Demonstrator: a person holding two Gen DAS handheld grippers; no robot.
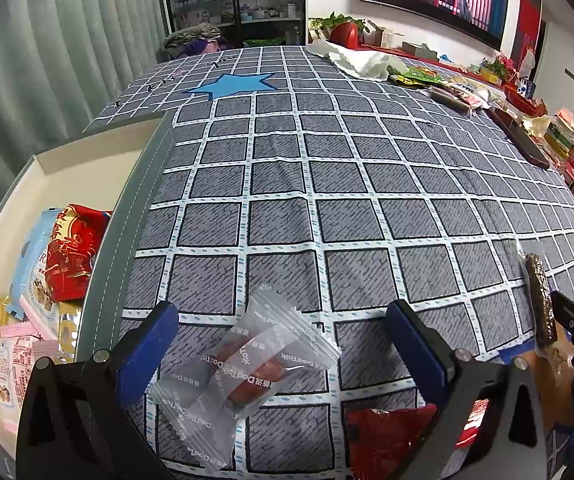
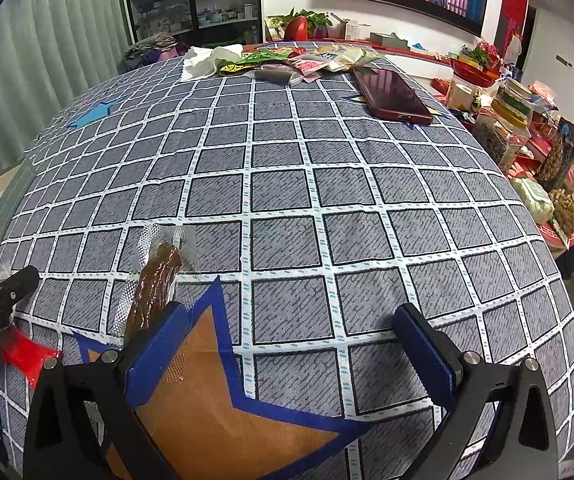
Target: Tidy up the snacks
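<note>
My left gripper (image 1: 283, 336) is open over the checked tablecloth, its blue pads either side of a pile of clear DadTalk snack packets (image 1: 243, 372) lying flat. A red packet (image 1: 391, 432) lies just below its right finger. A white box (image 1: 19, 184) at the left edge holds several snack packets, a red one (image 1: 73, 252) on top. My right gripper (image 2: 291, 340) is open and empty over an orange star patch. A brown meat stick in clear wrap (image 2: 155, 288) lies beside its left finger; it also shows in the left wrist view (image 1: 541, 296).
More snack packets (image 2: 295, 62) and white tissue (image 2: 203, 60) lie at the table's far edge, with a dark red phone (image 2: 391, 94) nearby. Boxes and snack bags (image 2: 547, 168) crowd the area right of the table. A curtain hangs on the left.
</note>
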